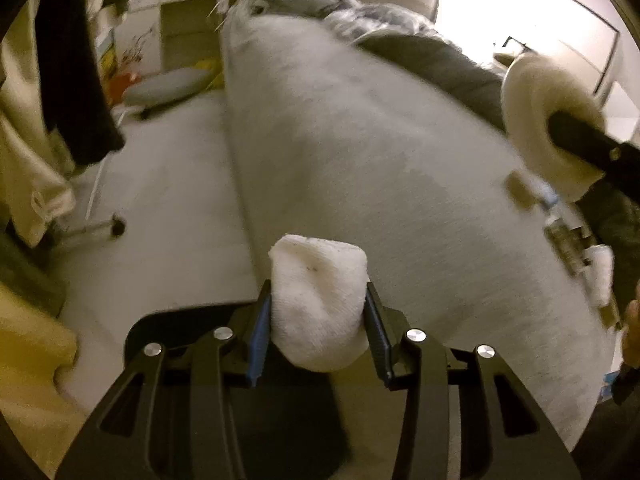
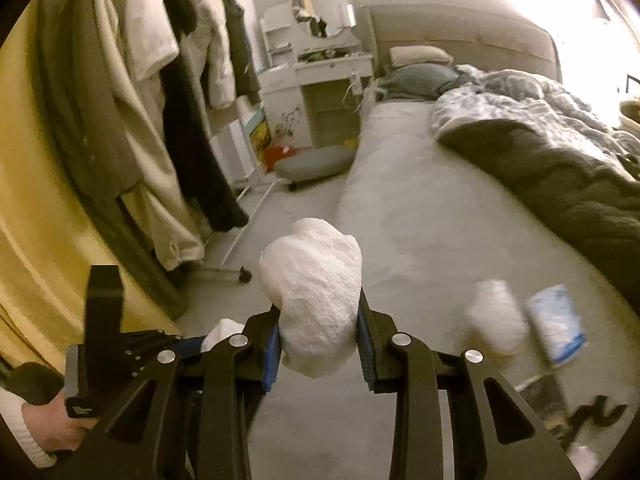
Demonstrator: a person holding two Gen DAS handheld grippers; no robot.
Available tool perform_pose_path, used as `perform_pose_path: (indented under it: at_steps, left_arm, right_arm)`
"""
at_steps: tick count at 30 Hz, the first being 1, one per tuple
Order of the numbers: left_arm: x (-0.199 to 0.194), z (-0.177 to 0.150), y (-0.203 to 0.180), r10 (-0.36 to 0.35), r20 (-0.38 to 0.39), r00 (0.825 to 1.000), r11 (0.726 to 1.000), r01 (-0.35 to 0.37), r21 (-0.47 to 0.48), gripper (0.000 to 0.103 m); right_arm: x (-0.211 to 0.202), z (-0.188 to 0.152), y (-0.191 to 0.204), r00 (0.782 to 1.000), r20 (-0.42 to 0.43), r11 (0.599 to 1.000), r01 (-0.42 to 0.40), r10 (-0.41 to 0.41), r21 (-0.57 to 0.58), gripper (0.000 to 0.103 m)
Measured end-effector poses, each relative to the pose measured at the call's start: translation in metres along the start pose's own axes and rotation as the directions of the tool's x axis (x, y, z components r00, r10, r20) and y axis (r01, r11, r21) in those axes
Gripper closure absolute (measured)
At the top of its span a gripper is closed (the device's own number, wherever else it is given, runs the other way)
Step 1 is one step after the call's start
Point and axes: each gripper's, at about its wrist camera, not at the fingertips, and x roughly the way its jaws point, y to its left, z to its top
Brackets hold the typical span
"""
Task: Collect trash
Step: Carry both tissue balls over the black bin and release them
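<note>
My left gripper (image 1: pixel 319 312) is shut on a crumpled white paper wad (image 1: pixel 318 300), held above the bed's near edge. My right gripper (image 2: pixel 318 328) is shut on another crumpled white paper towel wad (image 2: pixel 314 292), held over the floor beside the bed. In the right wrist view the left gripper (image 2: pixel 216 332) shows at lower left with its white wad. On the bed lie another white paper wad (image 2: pixel 498 320) and a blue-and-white tissue packet (image 2: pixel 556 324); both are blurred. In the left wrist view the right gripper's wad (image 1: pixel 548 128) shows at the right.
A bed with a pale sheet (image 2: pixel 432 208) and a dark rumpled duvet (image 2: pixel 568 172) fills the right. A clothes rack with hanging coats (image 2: pixel 160 120) stands left. A grey floor cushion (image 2: pixel 312 166) and a white dressing table (image 2: pixel 320 64) are at the back. Small wrappers (image 1: pixel 564 236) lie on the bed edge.
</note>
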Motion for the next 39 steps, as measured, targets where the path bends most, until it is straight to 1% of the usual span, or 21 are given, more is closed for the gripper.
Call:
perform_pose_path:
  at_steps: [4,6,11,14,17,19,21,22,24,26,29,33,34,36,39]
  left_arm:
    - [0.01,-0.013,0.022,0.041,-0.059,0.997,0.999,-0.043,-0.022,0.057]
    - [0.019,-0.023,0.031,0.061,-0.119,0.991,0.998,-0.065,-0.024,0.057]
    - [0.033,-0.045,0.051,0.087,-0.197,0.976,0.994,-0.098,-0.042,0.057]
    - [0.039,-0.056,0.059,0.076,-0.248,0.966,0.994,-0.094,-0.062,0.056]
    - [0.046,-0.067,0.068,0.082,-0.297,0.951,0.993,-0.104,-0.06,0.056]
    - [0.047,-0.073,0.075,0.075,-0.324,0.943,0.992,-0.104,-0.071,0.054]
    - [0.044,-0.078,0.078,0.063,-0.335,0.94,0.992,-0.096,-0.083,0.049]
    - [0.041,-0.079,0.08,0.056,-0.332,0.942,0.993,-0.089,-0.084,0.048]
    - [0.034,-0.078,0.08,0.048,-0.316,0.948,0.994,-0.076,-0.078,0.038]
    - [0.028,-0.079,0.083,0.046,-0.295,0.954,0.995,-0.071,-0.075,0.033]
    - [0.014,-0.074,0.09,0.048,-0.266,0.963,0.993,-0.074,-0.088,0.033]
    - [-0.012,-0.062,0.102,0.057,-0.202,0.978,0.99,-0.081,-0.116,0.033]
    - [-0.025,-0.058,0.105,0.066,-0.167,0.984,0.989,-0.087,-0.12,0.033]
    - [-0.042,-0.051,0.108,0.085,-0.112,0.99,0.988,-0.099,-0.123,0.035]
    - [-0.065,-0.044,0.113,0.093,-0.042,0.995,0.986,-0.098,-0.137,0.037]
  right_arm:
    - [0.022,-0.003,0.026,0.998,-0.042,0.999,-0.041,0.041,-0.011,0.071]
    - [0.03,-0.006,0.035,0.996,-0.059,0.998,-0.061,0.061,0.0,0.071]
    - [0.056,-0.013,0.057,0.987,-0.117,0.994,-0.101,0.106,0.049,0.07]
    - [0.069,-0.016,0.069,0.982,-0.151,0.993,-0.106,0.111,0.044,0.071]
    - [0.078,-0.018,0.076,0.978,-0.176,0.993,-0.109,0.115,0.045,0.071]
    - [0.086,-0.02,0.079,0.975,-0.194,0.993,-0.104,0.112,0.047,0.07]
    - [0.093,-0.022,0.081,0.97,-0.215,0.993,-0.103,0.112,0.053,0.071]
    - [0.096,-0.023,0.083,0.968,-0.223,0.993,-0.102,0.111,0.053,0.07]
    - [0.104,-0.027,0.086,0.964,-0.244,0.994,-0.099,0.108,0.05,0.071]
    - [0.109,-0.029,0.09,0.96,-0.26,0.994,-0.095,0.103,0.045,0.071]
    - [0.122,-0.036,0.096,0.951,-0.291,0.995,-0.095,0.101,0.037,0.071]
    - [0.14,-0.049,0.103,0.938,-0.333,0.995,-0.094,0.096,0.025,0.071]
    - [0.144,-0.051,0.104,0.935,-0.342,0.995,-0.093,0.094,0.022,0.071]
    - [0.152,-0.056,0.108,0.928,-0.36,0.996,-0.093,0.092,0.017,0.071]
    - [0.162,-0.062,0.113,0.92,-0.382,0.996,-0.092,0.092,0.018,0.071]
